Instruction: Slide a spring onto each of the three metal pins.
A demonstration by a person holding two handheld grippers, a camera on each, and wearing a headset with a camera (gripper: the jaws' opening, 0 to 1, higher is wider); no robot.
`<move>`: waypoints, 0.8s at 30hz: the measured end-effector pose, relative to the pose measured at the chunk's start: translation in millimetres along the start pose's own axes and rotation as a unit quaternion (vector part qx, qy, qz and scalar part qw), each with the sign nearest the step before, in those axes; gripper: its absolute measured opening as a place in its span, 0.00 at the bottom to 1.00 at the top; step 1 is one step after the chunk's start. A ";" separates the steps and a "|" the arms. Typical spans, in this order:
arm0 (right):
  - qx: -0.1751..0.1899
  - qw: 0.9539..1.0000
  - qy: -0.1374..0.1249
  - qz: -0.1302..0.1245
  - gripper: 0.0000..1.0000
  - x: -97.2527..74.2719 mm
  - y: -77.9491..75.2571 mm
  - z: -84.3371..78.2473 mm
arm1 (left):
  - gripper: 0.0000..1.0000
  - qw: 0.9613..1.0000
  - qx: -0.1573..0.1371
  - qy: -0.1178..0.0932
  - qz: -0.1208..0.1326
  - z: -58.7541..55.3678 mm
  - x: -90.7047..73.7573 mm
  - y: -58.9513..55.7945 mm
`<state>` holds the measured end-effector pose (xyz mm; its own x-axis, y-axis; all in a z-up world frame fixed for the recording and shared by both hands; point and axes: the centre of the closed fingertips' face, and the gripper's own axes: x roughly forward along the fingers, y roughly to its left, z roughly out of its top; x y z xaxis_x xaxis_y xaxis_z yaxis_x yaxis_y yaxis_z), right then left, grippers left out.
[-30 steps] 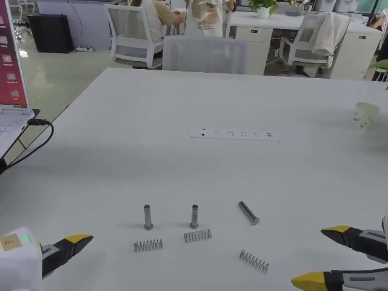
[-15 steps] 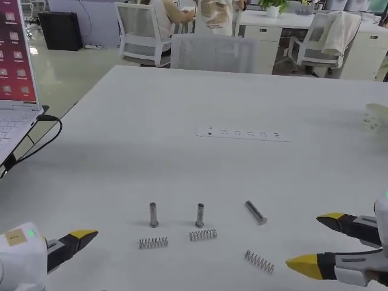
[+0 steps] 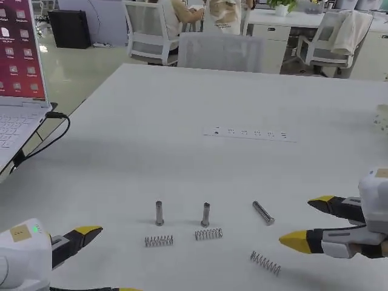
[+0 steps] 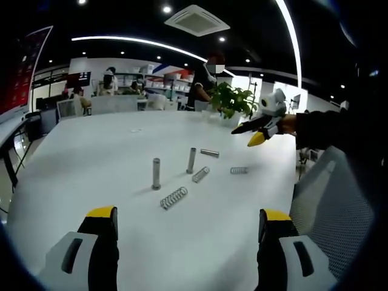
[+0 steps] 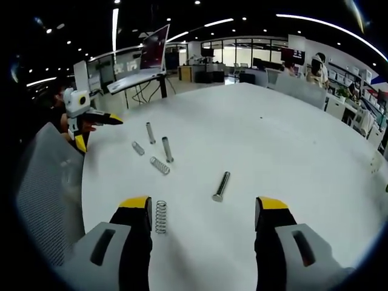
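White tabletop (image 3: 182,103) runs out in front of the person, and the work is laid in a loose row near its front edge. Two metal pins stand upright on their heads, the left pin (image 3: 159,213) and the middle pin (image 3: 206,214), well apart from each other, while the third pin (image 3: 264,213) lies on its side off to the right. None of the three carries a spring. Just in front of the left pin lies the left spring (image 3: 159,241), in front of the middle pin the middle spring (image 3: 208,234), and the right spring (image 3: 265,263) lies nearer the person than the fallen pin, at a slant. The right gripper (image 3: 298,221) hovers above the table to the right of that pin and spring, its yellow-tipped jaws spread apart and holding nothing; in its own view the right spring lies just ahead of one jaw tip and the fallen pin lies between the two. The left gripper (image 4: 188,213) hangs low at the near left, jaws wide apart too and empty, pointing toward the upright pins. An open laptop (image 3: 18,73) sits at the far left edge, and a flat socket strip (image 3: 250,133) lies mid-table.
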<state>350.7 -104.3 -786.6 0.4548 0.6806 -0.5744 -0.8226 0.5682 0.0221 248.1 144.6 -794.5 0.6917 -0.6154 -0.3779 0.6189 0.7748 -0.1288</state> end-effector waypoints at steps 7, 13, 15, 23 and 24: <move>0.003 1.000 0.006 0.000 0.64 14.7 -7.2 5.8 | 0.93 1.000 -0.001 -0.001 0.002 0.1 -0.8 0.0; 0.005 1.000 0.019 0.005 0.63 28.9 -10.5 12.1 | 0.93 1.000 -0.002 -0.003 0.005 -0.3 -1.1 1.3; 0.004 1.000 0.020 0.005 0.63 33.4 -12.3 14.6 | 0.93 1.000 -0.003 -0.005 0.006 0.5 -1.4 1.4; 0.001 0.999 0.050 0.005 0.57 51.0 -19.6 13.2 | 0.92 1.000 -0.006 -0.005 0.008 -2.7 -3.3 4.3; 0.003 0.999 0.053 0.006 0.56 52.6 -20.4 13.0 | 0.92 1.000 -0.007 -0.005 0.009 -2.9 -3.5 4.6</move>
<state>395.8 -74.0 -806.6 0.4066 0.6344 -0.6574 -0.8253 0.5637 0.0335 247.5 150.8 -796.4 0.7057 -0.6033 -0.3716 0.6016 0.7872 -0.1355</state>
